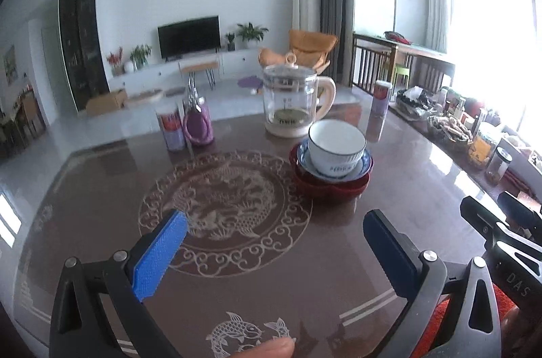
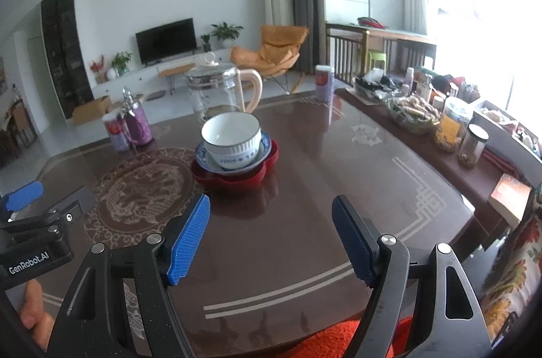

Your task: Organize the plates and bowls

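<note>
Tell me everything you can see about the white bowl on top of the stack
The white bowl looks like glazed ceramic, with a thin dark line on its rim, vertical ribbing on the outer wall and a band of blue marks near the base. It stands upright and looks empty. It sits nested in a blue and white dish, which rests in a red lobed dish on the brown table, in front of the glass kettle. Neither gripper touches it.

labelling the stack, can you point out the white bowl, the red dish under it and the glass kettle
white bowl (image 2: pixel 233 146): right wrist view, ribbed outer wall.
red dish (image 2: pixel 233 180): right wrist view, front rim.
glass kettle (image 1: pixel 288 97): left wrist view, clear body.
</note>
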{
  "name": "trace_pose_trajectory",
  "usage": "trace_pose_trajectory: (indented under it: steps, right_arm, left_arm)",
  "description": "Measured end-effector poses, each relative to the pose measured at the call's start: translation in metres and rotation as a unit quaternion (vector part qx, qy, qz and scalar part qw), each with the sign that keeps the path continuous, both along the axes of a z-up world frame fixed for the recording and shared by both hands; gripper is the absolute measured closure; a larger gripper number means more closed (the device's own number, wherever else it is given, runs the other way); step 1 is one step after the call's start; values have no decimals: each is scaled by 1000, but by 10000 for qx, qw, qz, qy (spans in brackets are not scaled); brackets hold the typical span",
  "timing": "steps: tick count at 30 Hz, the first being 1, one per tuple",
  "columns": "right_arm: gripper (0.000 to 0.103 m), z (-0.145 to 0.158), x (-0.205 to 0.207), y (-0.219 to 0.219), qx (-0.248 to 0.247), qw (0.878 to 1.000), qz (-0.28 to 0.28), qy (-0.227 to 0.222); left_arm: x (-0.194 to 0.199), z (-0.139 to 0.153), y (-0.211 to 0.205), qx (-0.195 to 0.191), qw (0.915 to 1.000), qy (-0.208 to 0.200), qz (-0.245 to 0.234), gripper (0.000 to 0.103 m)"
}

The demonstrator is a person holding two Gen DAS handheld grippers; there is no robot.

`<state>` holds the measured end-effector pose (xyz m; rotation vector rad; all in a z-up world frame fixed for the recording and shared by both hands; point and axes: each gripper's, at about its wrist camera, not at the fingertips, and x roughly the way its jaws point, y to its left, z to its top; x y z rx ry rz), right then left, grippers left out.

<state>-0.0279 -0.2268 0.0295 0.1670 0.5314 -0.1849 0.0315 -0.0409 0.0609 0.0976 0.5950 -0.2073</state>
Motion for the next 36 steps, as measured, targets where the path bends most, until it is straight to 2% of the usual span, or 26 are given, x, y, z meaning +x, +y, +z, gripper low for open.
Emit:
trace_pose_trajectory:
  steps: [4, 9, 13, 16, 20, 27, 31, 36]
  right_arm:
    - [25, 3, -3, -4, 47, 9999, 34, -149]
    - [25, 2, -5, -7, 40, 9998, 21, -212]
    - [25, 7, -9, -1, -216, 9992, 45, -340]
    - [25, 10, -11, 0, -202, 9988, 94, -444]
    - [25, 13, -12, 0, -157, 9981, 227, -550]
    - [25, 6, -7, -4, 121, 9990, 324, -278]
    - [25, 0, -2, -6, 62, 9999, 136, 62]
    - [25, -3, 0, -12, 100, 9997, 20, 212]
  left_arm:
    - [-4, 6, -2, 103, 9995, -241, 191, 0]
    - [-5, 13, 7, -164, 9983, -461, 303, 0]
    - [0, 14, 8, 97, 9979, -439, 463, 0]
    - [3, 10, 6, 241, 9984, -369, 348, 0]
    - [2, 7, 2, 104, 9996, -186, 162, 0]
    - [-8, 2, -17, 160, 9998, -43, -139, 0]
    - [-11, -1, -24, 185, 9997, -26, -160, 0]
    - [-8, -3, -28, 111, 9998, 122, -132, 0]
